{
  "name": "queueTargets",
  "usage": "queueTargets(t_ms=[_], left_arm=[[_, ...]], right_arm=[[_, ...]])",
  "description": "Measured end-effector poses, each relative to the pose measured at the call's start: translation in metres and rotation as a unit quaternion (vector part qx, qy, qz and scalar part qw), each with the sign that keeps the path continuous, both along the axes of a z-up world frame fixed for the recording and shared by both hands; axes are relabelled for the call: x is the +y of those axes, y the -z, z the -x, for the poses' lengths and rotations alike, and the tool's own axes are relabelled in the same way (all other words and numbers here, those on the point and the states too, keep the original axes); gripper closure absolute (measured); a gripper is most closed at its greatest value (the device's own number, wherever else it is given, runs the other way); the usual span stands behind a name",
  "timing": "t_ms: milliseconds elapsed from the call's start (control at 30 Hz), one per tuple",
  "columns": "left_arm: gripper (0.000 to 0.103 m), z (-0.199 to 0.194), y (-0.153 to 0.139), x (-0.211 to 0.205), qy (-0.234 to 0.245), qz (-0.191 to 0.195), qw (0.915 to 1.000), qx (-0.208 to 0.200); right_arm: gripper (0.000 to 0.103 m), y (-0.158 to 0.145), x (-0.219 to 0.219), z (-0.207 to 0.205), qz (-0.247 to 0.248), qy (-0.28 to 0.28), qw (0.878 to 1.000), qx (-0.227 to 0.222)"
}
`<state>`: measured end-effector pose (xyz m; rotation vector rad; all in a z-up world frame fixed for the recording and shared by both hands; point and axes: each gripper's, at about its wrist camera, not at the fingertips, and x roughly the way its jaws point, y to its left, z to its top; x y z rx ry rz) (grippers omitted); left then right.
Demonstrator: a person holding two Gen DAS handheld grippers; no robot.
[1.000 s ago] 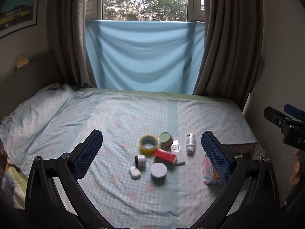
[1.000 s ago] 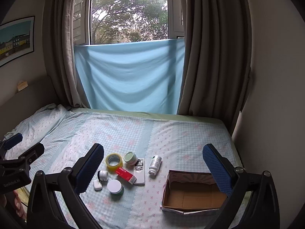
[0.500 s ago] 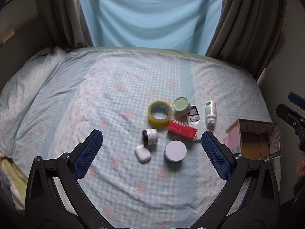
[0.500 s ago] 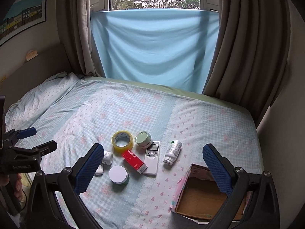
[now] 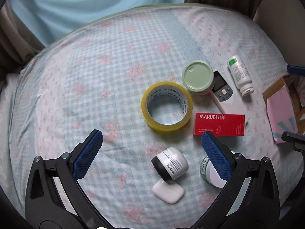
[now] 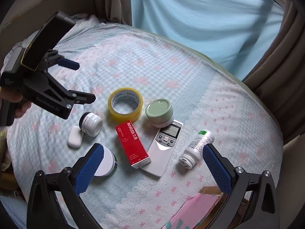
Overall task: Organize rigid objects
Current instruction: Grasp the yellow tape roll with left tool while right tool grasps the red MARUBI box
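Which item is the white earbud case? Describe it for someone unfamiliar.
On the checked bedspread, find the yellow tape roll. Nearer the camera lies a black-capped white jar; the small glossy white rounded earbud case touches it, the only unlabelled, pebble-shaped item.

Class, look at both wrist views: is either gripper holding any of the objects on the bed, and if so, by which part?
Nothing is held. The left gripper and the right gripper are both open above the bed, with nothing between their blue pads.

The left tongs stand wide open low in the frame, above a small jar on the bed.
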<state>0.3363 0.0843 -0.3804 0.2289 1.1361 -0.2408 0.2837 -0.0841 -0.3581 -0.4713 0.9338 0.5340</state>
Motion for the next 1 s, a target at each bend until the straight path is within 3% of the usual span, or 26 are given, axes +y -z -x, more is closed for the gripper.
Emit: queueTargets(t_ms=[233, 400, 500, 567, 733, 900, 1000], left_arm=[[0.0, -0.037, 0.058, -0.015, 0.069, -0.018, 0.9967, 0.04], [0.0, -0.053, 0.081, -0.026, 0.112, -0.025, 0.9919, 0.054], [0.0, -0.059, 0.09, -0.035, 0.138, -0.036, 0.9881, 0.058], [0.0, -0.063, 0.094, -0.04, 0.151, -0.04, 0.9861, 0.056], [0.001, -0.085, 0.096, -0.049, 0.164, -0.018, 0.9845, 0.06], [0.001, -0.109, 0.102, -0.043, 0.148, 0.029, 0.9851, 0.084], [0.004, -0.109, 0.104, -0.038, 0.142, 0.049, 0.9849, 0.086]], right_arm=[[0.002, 0.065, 0.012, -0.018, 0.047, -0.068, 0.996, 0.021], [0.014, 0.099, 0.032, -0.019, 0.089, -0.134, 0.986, 0.032], [0.016, 0.11, 0.042, -0.023, 0.105, -0.155, 0.982, 0.039], [0.029, 0.116, 0.047, -0.028, 0.108, -0.16, 0.98, 0.052], [0.038, 0.126, 0.059, -0.039, 0.115, -0.163, 0.978, 0.07], [0.045, 0.128, 0.067, -0.055, 0.095, -0.139, 0.982, 0.086], [0.057, 0.13, 0.07, -0.062, 0.074, -0.134, 0.982, 0.112]])
